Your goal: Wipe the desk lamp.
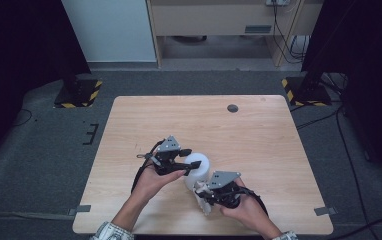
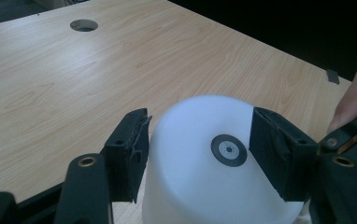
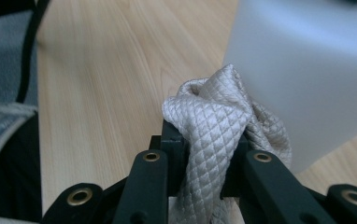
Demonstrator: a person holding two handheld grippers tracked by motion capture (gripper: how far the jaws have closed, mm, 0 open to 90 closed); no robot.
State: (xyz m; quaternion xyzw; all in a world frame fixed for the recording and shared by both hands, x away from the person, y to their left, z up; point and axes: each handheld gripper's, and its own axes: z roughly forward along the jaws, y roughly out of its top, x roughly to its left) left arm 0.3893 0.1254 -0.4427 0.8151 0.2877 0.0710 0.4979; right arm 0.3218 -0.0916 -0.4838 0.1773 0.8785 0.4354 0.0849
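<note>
I have the white tub (image 2: 209, 172) standing upside down on the desk (image 1: 239, 130), a little on my side of its middle, with a small dark ring on the upturned base. My left hand-held gripper (image 1: 191, 159) reaches in from the left and straddles the top of the tub: in the left gripper view one jaw sits at the tub's left flank and the other at its right, both close against the wall, though I cannot tell for sure whether the pads press on it or merely bracket it. My right hand-held gripper (image 3: 204, 154) is clamped tight on a folded cloth (image 3: 214, 126), a pale beige piece with a quilted diamond weave, which bunches up between the jaws and pokes out above them. In the right gripper view the cloth lies right against the tub's lower side wall, the tub just beyond and to the right of the jaws. From the high view, the right hand-held gripper (image 1: 202, 192) sits at the near side of the tub, low by the desk, and the left one higher, across the tub's top.
</note>
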